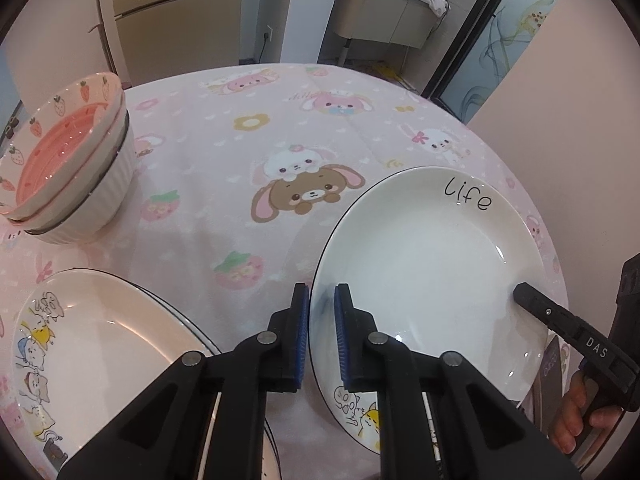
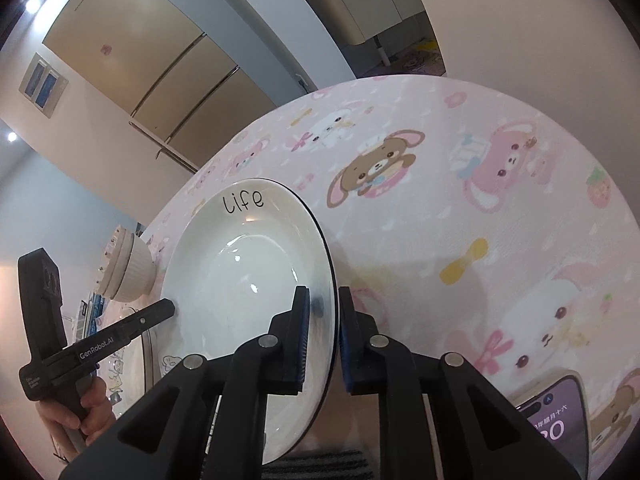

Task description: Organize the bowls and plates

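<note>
Now your left gripper (image 1: 321, 308) pinches the near-left rim of the white "life" plate (image 1: 432, 256) at lower centre, and your right gripper (image 2: 323, 312) pinches its opposite rim. Beyond, on the pink desk (image 1: 248, 152), stacked bowls (image 1: 68, 168) sit upper left.

Both grippers clamped on one plate rim, from opposite sides

The left gripper (image 1: 321, 332) points steeply down, its blue pads (image 1: 303, 332) pinched on the near left edge of the white plate (image 1: 420, 264). The right gripper (image 2: 323, 336) slants down too, its pads nipping the right edge of that plate, one inside the rim, one outside. A bare hand (image 1: 580, 412) wraps the right gripper's handle; another hand (image 2: 80, 412) grips the left one's handle low down.
</note>
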Demonstrator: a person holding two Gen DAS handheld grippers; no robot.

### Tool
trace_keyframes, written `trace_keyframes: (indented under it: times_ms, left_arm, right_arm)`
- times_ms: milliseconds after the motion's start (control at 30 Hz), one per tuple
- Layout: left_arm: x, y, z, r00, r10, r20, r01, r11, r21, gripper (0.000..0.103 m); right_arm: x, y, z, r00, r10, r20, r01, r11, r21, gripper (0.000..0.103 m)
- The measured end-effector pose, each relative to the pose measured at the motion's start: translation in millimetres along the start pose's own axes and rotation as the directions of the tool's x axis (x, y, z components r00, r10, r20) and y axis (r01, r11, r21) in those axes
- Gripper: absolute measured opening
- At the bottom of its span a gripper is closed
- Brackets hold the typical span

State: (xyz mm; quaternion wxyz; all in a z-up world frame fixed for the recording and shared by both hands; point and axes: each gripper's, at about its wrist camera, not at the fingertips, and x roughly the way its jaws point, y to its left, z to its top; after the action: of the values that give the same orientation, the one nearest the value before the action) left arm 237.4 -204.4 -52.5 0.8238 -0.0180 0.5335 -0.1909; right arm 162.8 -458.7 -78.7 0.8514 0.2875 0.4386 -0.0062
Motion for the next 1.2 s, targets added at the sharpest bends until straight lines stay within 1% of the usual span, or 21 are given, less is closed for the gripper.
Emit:
trace_keyframes:
  times_ms: [100, 133, 167, 200, 233, 267, 300, 333, 367, 400, 433, 500, 567, 633, 700, 733, 800, 867, 900, 1000, 1200]
  left_arm:
    - [-11.2, 1.7, 0.4, 1.000, 0.018, 0.004, -0.018, 1.000, -0.008, 0.011]
    - [-15.1, 2.7, 0.6, 1.000, 0.024, 0.007, -0.024, 1.000, -0.010, 0.003]
    - [-21.6, 3.0, 0.8, 0.999, -0.039, 0.013, 0.039, 0.999, -0.014, 0.000]
    - [-27.1, 1.4, 0.9, 0.993, -0.114, -0.006, 0.114, 0.993, -0.027, 0.000]
    - [-33.8, -2.6, 0.5, 0.987, -0.158, -0.015, 0.158, 0.987, -0.030, 0.000]
    - [-40.8, -15.7, 0.4, 0.992, -0.125, -0.005, 0.125, 0.992, 0.030, 0.000]
    - [-42.2, -25.6, 0.3, 0.998, -0.061, 0.000, 0.061, 0.995, 0.080, 0.000]
    - [-42.8, -29.4, -0.4, 1.000, -0.001, 0.007, 0.001, 0.997, 0.076, 0.000]
    - [-45.7, -29.4, -0.9, 1.000, 0.006, 0.026, -0.008, 0.998, 0.067, 0.000]
    - [-48.9, -30.1, -1.9, 0.999, -0.023, 0.035, 0.020, 0.996, 0.083, 0.000]
    - [-50.1, -28.4, -3.3, 0.999, -0.035, 0.034, 0.032, 0.996, 0.087, 0.000]
    - [-47.8, -19.6, -4.1, 0.999, -0.001, 0.042, -0.002, 0.997, 0.075, 0.000]
    - [-41.6, -11.4, -4.3, 0.999, 0.023, 0.022, -0.024, 0.997, 0.071, 0.000]
    - [-36.2, -3.2, -3.9, 0.999, 0.033, -0.005, -0.032, 0.997, 0.066, 0.000]
    - [-33.4, 3.8, -4.1, 0.998, 0.060, -0.012, -0.059, 0.996, 0.066, 0.000]
    - [-32.0, 7.0, -4.2, 0.997, 0.076, -0.019, -0.075, 0.995, 0.063, 0.002]
    - [-29.2, 13.6, -5.7, 0.996, 0.084, -0.031, -0.083, 0.996, 0.046, 0.012]
    - [-22.9, 15.9, -6.2, 0.996, 0.082, -0.046, -0.080, 0.996, 0.046, 0.029]
    - [-19.1, 16.5, -6.6, 0.995, 0.087, -0.054, -0.085, 0.995, 0.048, 0.032]
    - [-8.9, 16.9, -3.8, 0.993, 0.081, -0.081, -0.077, 0.996, 0.047, 0.032]
    - [15.9, 16.7, 4.1, 0.987, 0.009, -0.161, -0.006, 1.000, 0.017, 0.032]
  right_arm:
    - [-2.0, 4.3, -1.0, 1.000, 0.004, -0.005, -0.004, 1.000, -0.012, 0.016]
    - [-2.4, 7.6, -1.5, 1.000, 0.014, -0.014, -0.015, 1.000, -0.018, 0.016]
    - [-3.8, 9.4, -2.0, 0.999, 0.043, -0.019, -0.044, 0.999, -0.024, 0.016]
    - [-4.2, 14.2, -1.7, 0.996, 0.082, -0.035, -0.083, 0.996, -0.027, 0.017]
    - [-5.4, 23.4, -2.2, 0.994, 0.097, -0.052, -0.099, 0.994, -0.036, 0.018]
    - [-5.4, 29.8, -3.5, 0.995, 0.085, -0.042, -0.088, 0.995, -0.057, 0.018]
    - [-1.8, 44.7, -6.1, 1.000, -0.019, -0.008, 0.017, 0.989, -0.149, 0.017]
    - [4.5, 49.1, -7.4, 0.996, -0.092, -0.007, 0.090, 0.979, -0.181, 0.017]
    - [9.9, 45.3, -8.0, 0.994, -0.110, -0.021, 0.106, 0.982, -0.159, 0.017]
    - [14.9, 32.8, -7.3, 0.997, -0.060, -0.043, 0.055, 0.994, -0.096, 0.012]
    - [18.1, 26.3, -6.4, 0.997, -0.052, -0.056, 0.047, 0.996, -0.080, 0.011]
    - [25.3, 11.8, -5.1, 0.996, -0.020, -0.089, 0.018, 1.000, -0.026, 0.011]
    - [28.1, 4.8, -3.8, 0.995, 0.009, -0.095, -0.010, 1.000, -0.011, 0.010]
    - [24.6, 8.8, -2.9, 0.998, -0.024, -0.067, 0.020, 0.998, -0.053, 0.010]
    - [23.1, 15.0, -1.9, 0.996, -0.057, -0.065, 0.050, 0.994, -0.102, 0.010]
    - [23.3, 19.1, -3.0, 0.995, -0.075, -0.064, 0.066, 0.989, -0.133, 0.010]
    - [22.4, 21.3, -5.2, 0.994, -0.090, -0.055, 0.080, 0.983, -0.164, 0.010]
    - [22.5, 20.7, -8.8, 0.995, -0.086, -0.055, 0.075, 0.982, -0.175, 0.010]
    - [22.5, 20.1, -8.6, 0.995, -0.077, -0.060, 0.066, 0.983, -0.169, 0.010]
    - [22.9, 12.8, -11.2, 0.995, -0.029, -0.096, 0.016, 0.990, -0.139, 0.010]
    - [25.9, -3.6, -10.5, 0.986, 0.081, -0.143, -0.090, 0.994, -0.055, 0.010]
